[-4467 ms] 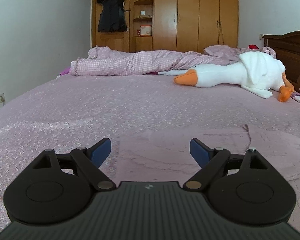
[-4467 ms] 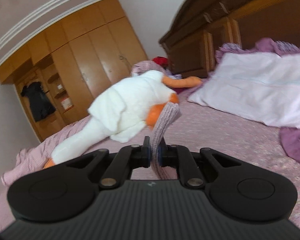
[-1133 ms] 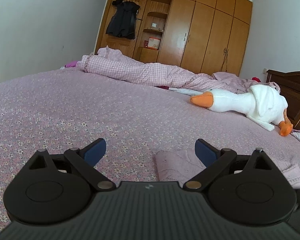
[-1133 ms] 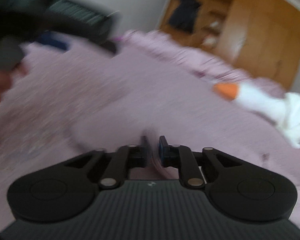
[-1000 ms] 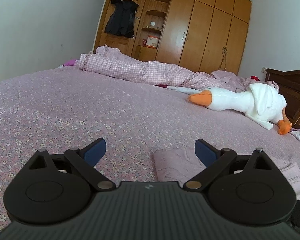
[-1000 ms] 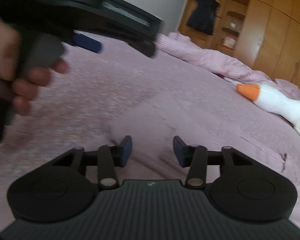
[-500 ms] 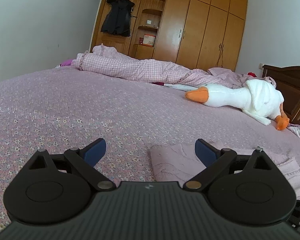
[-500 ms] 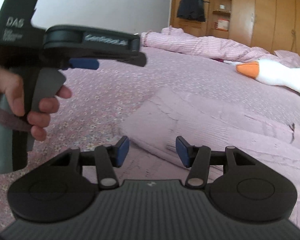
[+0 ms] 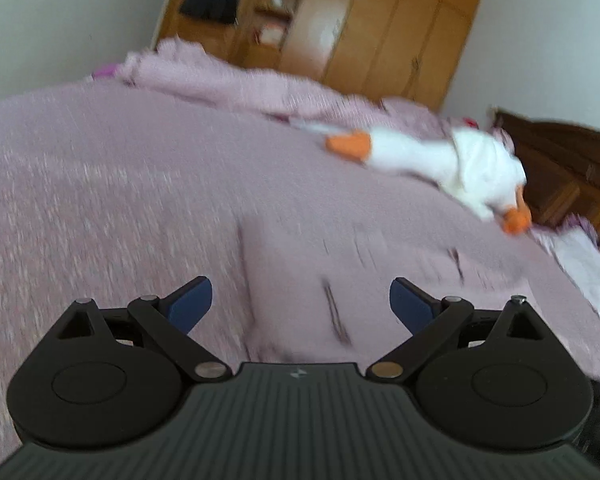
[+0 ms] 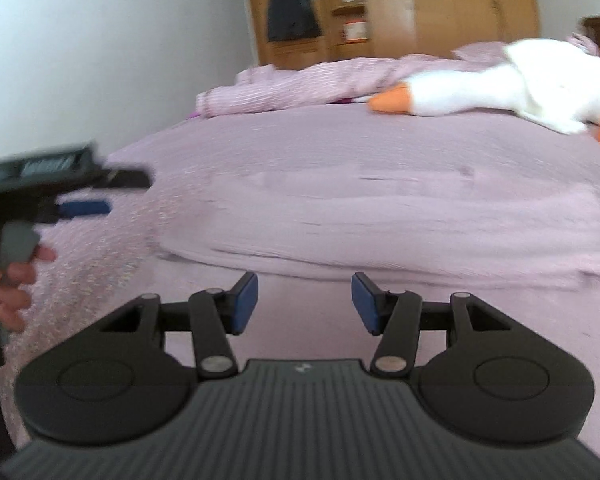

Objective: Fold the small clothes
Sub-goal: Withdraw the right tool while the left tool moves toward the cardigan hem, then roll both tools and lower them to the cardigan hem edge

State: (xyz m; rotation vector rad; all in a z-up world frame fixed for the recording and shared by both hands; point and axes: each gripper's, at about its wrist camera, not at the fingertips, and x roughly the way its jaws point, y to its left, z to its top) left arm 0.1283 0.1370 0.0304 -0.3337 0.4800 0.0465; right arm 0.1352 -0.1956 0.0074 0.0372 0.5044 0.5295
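Observation:
A pale pink knitted garment [image 10: 380,220] lies folded flat on the pink bedspread [image 10: 380,140], just beyond my right gripper [image 10: 304,300], which is open and empty. In the left wrist view the same garment [image 9: 320,280] shows blurred between the wide-open fingers of my left gripper [image 9: 300,304], which hovers over it and holds nothing. In the right wrist view the left gripper [image 10: 84,206] is at the far left, a hand [image 10: 8,280] around its handle.
A white plush goose [image 10: 500,84] with an orange beak lies across the far side of the bed, next to a bunched pink checked quilt [image 10: 300,80]. A wooden wardrobe [image 9: 380,28] stands behind. A dark headboard [image 9: 560,168] and a white pillow [image 9: 584,264] are at the right.
My right gripper let go of the garment and opened about a second ago, then drew back from the folded piece. My left gripper has lifted and tilted, its view now blurred.

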